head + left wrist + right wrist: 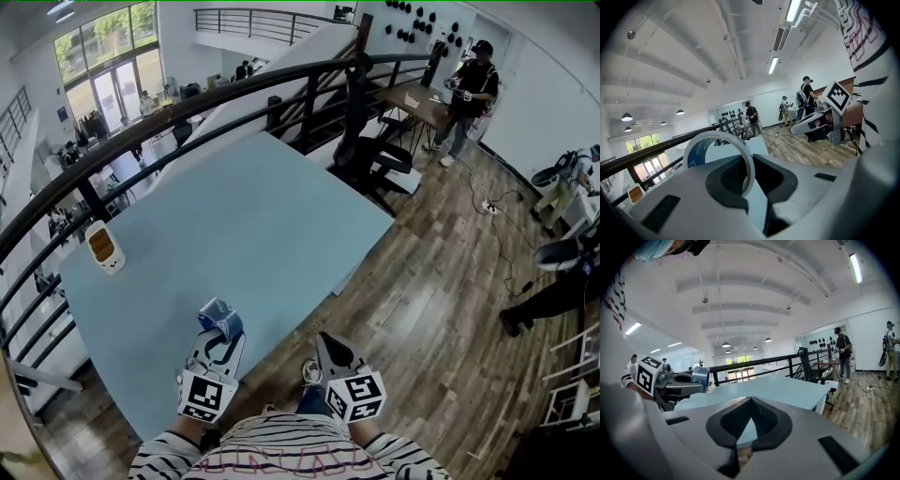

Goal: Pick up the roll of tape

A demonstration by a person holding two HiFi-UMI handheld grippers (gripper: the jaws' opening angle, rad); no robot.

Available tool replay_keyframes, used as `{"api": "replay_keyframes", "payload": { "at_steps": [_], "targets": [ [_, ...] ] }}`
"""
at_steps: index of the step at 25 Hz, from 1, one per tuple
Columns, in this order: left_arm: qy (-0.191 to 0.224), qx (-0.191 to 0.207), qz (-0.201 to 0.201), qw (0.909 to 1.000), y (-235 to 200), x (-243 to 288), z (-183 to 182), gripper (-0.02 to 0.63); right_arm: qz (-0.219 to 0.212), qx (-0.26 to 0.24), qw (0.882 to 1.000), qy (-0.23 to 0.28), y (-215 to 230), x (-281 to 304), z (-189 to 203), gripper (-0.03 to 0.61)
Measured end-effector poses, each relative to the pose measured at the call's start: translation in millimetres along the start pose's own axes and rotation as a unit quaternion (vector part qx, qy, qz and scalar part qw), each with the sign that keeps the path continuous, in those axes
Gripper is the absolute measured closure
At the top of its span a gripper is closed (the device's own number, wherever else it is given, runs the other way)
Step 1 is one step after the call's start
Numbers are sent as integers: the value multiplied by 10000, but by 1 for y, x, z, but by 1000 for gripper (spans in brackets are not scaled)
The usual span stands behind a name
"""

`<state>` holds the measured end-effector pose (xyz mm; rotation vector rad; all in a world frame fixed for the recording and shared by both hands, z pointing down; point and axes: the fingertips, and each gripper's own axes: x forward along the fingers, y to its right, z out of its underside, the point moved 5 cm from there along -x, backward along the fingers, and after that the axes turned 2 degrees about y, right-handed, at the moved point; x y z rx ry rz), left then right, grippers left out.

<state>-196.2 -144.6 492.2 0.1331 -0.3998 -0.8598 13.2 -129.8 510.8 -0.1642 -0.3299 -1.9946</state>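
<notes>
The roll of tape (220,318), a white ring with a blue inner face, stands upright between the jaws of my left gripper (218,327), which is shut on it near the table's front edge. In the left gripper view the tape (723,157) rises from between the black pads, which pinch its wall. My right gripper (327,349) is shut with nothing in it, off the table's near corner and over the wooden floor. From the right gripper view, the left gripper (696,382) with the tape (701,378) shows at the left.
The pale blue table (234,225) carries a small white and orange device (104,247) at its far left edge. A black railing (187,117) runs behind it. A black chair (370,150) stands by the far corner. People stand on the wooden floor (441,281) at the right.
</notes>
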Motion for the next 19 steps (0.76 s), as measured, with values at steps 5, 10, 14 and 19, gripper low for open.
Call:
{"api": "replay_keyframes", "payload": {
  "at_steps": [5,10,14,19],
  "targets": [
    [-38,-16,11,10000,5,-3,5,555,20,81,10000,-29,0,-2,4,551],
    [-39,-5,104,9999,9,-1,3,555,41,89,9999,-50,-1,-4,5,551],
    [-54,27,170,9998,13,5,4,555,72,87,9999,-50,2,-4,6,551],
    [-87,102,214,9997,14,8,3,555,91,81,9999,-45,4,-4,4,551]
  ]
}}
